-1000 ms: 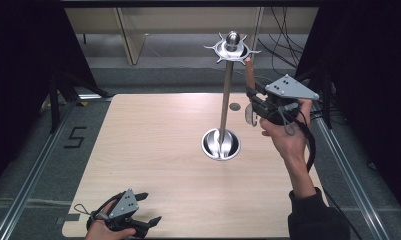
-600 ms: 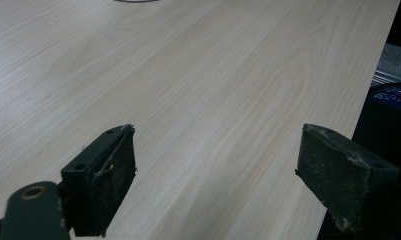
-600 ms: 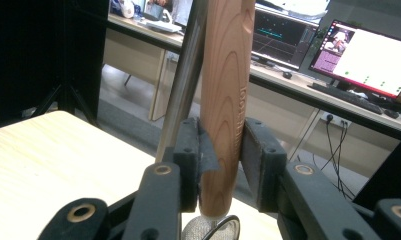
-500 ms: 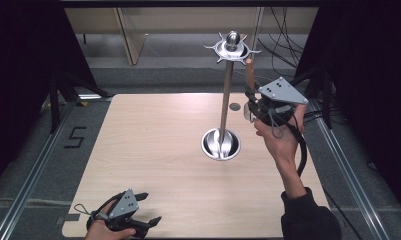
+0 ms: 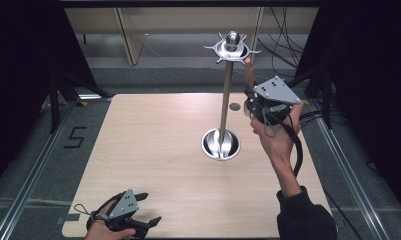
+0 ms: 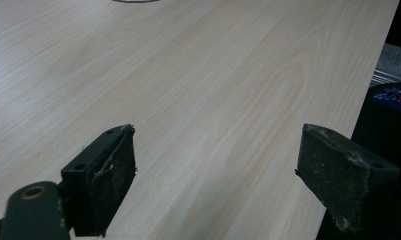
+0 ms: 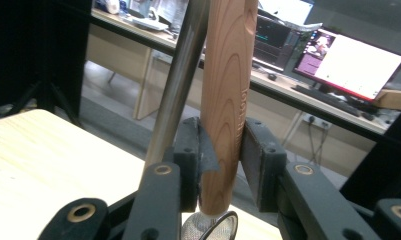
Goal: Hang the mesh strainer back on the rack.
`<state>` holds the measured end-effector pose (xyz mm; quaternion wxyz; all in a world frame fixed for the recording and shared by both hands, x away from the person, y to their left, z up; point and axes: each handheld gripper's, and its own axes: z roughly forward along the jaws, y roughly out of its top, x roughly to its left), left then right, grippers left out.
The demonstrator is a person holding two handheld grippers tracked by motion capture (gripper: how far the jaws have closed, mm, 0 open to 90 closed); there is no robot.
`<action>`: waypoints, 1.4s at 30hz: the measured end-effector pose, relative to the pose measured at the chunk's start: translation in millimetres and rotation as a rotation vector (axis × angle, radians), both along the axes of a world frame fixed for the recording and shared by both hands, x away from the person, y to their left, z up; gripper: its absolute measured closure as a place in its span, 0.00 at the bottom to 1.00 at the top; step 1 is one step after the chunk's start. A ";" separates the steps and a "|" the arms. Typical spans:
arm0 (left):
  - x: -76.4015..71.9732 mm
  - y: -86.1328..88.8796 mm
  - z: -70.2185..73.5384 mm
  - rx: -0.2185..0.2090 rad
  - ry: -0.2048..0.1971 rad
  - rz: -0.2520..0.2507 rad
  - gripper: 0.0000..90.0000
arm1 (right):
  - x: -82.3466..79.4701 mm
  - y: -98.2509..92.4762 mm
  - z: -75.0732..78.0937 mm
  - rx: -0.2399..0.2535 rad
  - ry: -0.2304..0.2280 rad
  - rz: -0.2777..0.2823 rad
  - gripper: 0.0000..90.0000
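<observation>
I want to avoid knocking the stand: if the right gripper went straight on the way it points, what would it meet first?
Probably the stand's hook ring: the right gripper points up along the wooden handle it clamps, close beside the steel pole. Depth is unclear.

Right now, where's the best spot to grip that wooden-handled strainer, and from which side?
Grip the wooden handle on its straight round shaft, just above the mesh head, as the right gripper does now. Come from the side away from the steel pole, since the handle stands nearly upright close beside it.
</observation>
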<state>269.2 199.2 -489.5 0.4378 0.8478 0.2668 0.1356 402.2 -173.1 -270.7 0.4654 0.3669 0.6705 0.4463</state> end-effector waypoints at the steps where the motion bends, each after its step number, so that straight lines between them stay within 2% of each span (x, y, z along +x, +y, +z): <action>1: 0.1 0.0 -0.1 -0.001 0.000 0.001 0.17 | 0.0 0.0 0.0 0.000 0.000 0.000 0.79; 2: 0.2 -0.1 -0.3 -0.001 0.005 0.002 0.17 | -0.2 -0.1 -0.2 -0.025 -0.012 -0.006 0.79; 3: 0.2 -0.2 -0.3 -0.002 0.005 0.002 0.17 | -1.5 1.3 -0.7 -0.021 -0.011 -0.017 0.79; 5: 0.1 0.0 0.0 0.002 0.005 -0.001 0.17 | -0.7 1.0 -0.2 -0.044 -0.031 -0.017 0.79; 8: 0.0 0.0 0.4 0.008 0.004 -0.001 0.17 | -0.4 2.3 -0.5 -0.042 -0.035 -0.030 0.79; 10: 0.1 0.0 0.1 0.002 0.003 -0.002 0.17 | -0.8 4.3 -1.3 -0.024 -0.034 -0.029 0.79; 13: 0.1 -0.1 -0.2 0.001 0.000 -0.001 0.17 | -2.0 6.2 -2.5 -0.045 -0.047 -0.043 0.79; 15: 0.0 0.0 0.3 0.009 0.005 -0.002 0.17 | -2.6 8.2 -4.2 -0.023 -0.037 -0.058 0.79; 17: 1.4 0.6 1.0 0.022 -0.014 -0.020 0.17 | -1.5 8.8 -5.5 -0.020 -0.050 -0.055 0.78; 20: 1.4 0.6 0.9 0.022 -0.015 -0.021 0.17 | -2.8 13.9 -9.1 -0.031 -0.067 -0.092 0.78; 21: 1.5 0.7 0.9 0.022 -0.015 -0.022 0.17 | -2.6 14.2 -9.5 -0.053 -0.083 -0.097 0.78; 22: 1.5 0.8 0.9 0.022 -0.015 -0.021 0.17 | -3.1 15.8 -10.6 -0.046 -0.084 -0.105 0.78; 24: 1.4 0.6 0.8 0.021 -0.013 -0.021 0.17 | -3.9 20.2 -11.7 -0.086 -0.103 -0.140 0.77; 25: 1.4 0.5 0.9 0.022 -0.013 -0.023 0.17 | -3.9 20.2 -11.7 -0.086 -0.103 -0.140 0.77; 26: 0.0 -0.4 0.2 0.010 0.000 -0.004 0.17 | -4.3 22.1 -12.0 -0.098 -0.120 -0.156 0.77; 28: 0.1 -0.3 0.2 0.009 0.001 -0.006 0.17 | -5.5 28.5 -12.0 -0.146 -0.136 -0.182 0.75; 29: 0.4 -0.1 0.4 0.011 0.002 -0.011 0.17 | -5.5 28.5 -12.0 -0.146 -0.136 -0.182 0.75; 30: 1.6 0.6 0.9 0.022 -0.013 -0.025 0.17 | -5.7 30.7 -12.5 -0.156 -0.139 -0.191 0.75; 31: 0.7 -0.1 0.3 0.012 -0.005 -0.014 0.17 | -4.5 32.9 -12.3 -0.181 -0.146 -0.207 0.74; 32: 0.0 -0.3 0.4 0.009 0.007 -0.008 0.17 | -4.5 32.9 -12.3 -0.181 -0.146 -0.207 0.74; 36: 0.1 -0.2 0.3 0.008 0.006 -0.009 0.17 | -5.2 37.1 -14.3 -0.164 -0.142 -0.226 0.74; 37: 0.4 -0.1 0.3 0.009 0.004 -0.012 0.17 | -5.5 36.2 -13.2 -0.197 -0.161 -0.232 0.74; 38: 0.2 -0.2 0.2 0.008 0.007 -0.009 0.17 | -5.8 36.7 -13.2 -0.208 -0.164 -0.236 0.74; 39: 0.4 -0.6 -0.4 0.006 -0.009 -0.003 0.17 | -6.2 37.5 -13.1 -0.219 -0.171 -0.247 0.74; 42: 0.2 -0.9 0.1 0.008 -0.001 -0.009 0.17 | -6.5 40.9 -12.8 -0.268 -0.180 -0.272 0.73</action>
